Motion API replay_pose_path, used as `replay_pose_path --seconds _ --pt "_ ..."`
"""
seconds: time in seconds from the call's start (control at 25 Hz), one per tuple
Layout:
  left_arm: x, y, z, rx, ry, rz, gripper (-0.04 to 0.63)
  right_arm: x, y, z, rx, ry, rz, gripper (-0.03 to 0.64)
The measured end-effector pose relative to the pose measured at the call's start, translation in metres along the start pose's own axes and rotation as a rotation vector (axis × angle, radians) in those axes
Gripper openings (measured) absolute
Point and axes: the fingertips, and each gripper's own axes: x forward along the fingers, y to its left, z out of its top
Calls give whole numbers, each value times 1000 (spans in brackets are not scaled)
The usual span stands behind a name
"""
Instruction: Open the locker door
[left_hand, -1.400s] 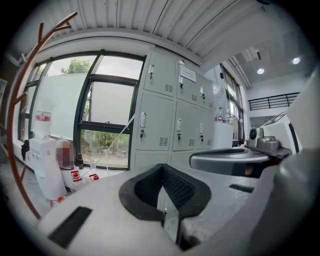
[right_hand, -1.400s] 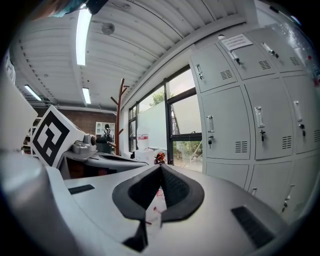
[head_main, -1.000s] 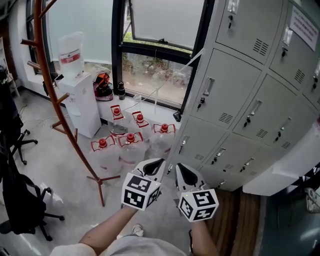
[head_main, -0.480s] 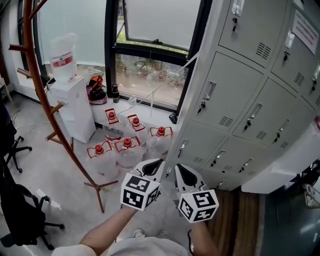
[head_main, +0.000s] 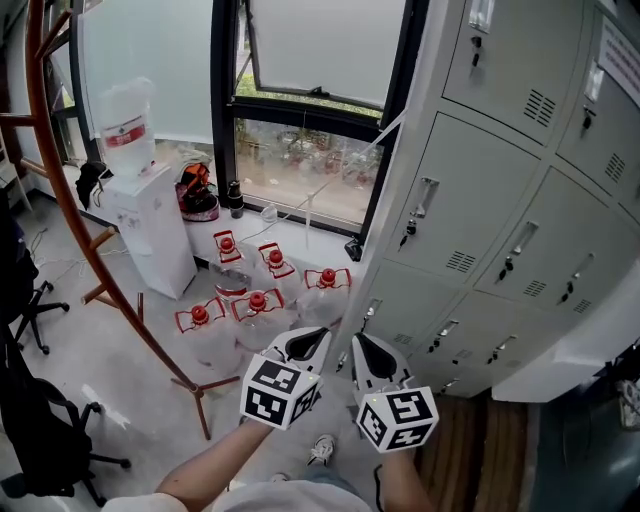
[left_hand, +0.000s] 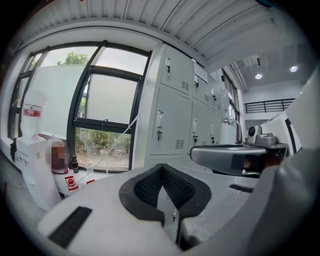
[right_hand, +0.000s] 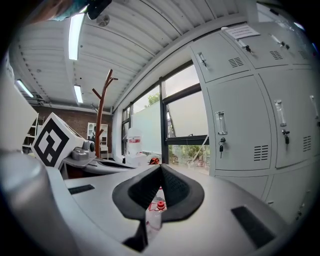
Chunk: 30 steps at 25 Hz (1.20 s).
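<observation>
In the head view I have both claws low in the frame, side by side and aimed toward the foot of the lockers. The left claw (head_main: 308, 344) and the right claw (head_main: 372, 356) are both clenched on nothing, with their tips near each other but apart. The grey metal locker door (head_main: 470, 210), with its upright handle and hanging key, sits up to the right. It is closed and well apart from both claws. Left of the lockers, clear plastic water jugs with red caps (head_main: 255, 300) stand on the floor under the black-framed window (head_main: 310, 60). Beside them is a white water dispenser (head_main: 152, 225). A curved reddish wooden coat stand (head_main: 95, 240) rises at far left.

In the left gripper view, the left claw (left_hand: 164, 187) has its black pads meeting, with nothing between them. The locker door (left_hand: 172, 122) stands ahead, shut, and the right claw (left_hand: 227, 157) shows at the right.

In the right gripper view, the right claw (right_hand: 160, 192) is pressed together and empty. A red-capped jug shows on the floor beyond, through the slit under the pads. The locker door (right_hand: 240, 125) fills the right side, closed, with a key in its lock.
</observation>
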Motion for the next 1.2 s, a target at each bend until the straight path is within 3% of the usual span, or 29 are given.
replay_pose_path --seconds 0.56,1.2 --pt "119 28 44 21 4 24 6 76 -99 34 -11 -48 35 -3" --pt "200 33 83 34 -14 80 6 116 -184 72 -41 -119 79 -3"
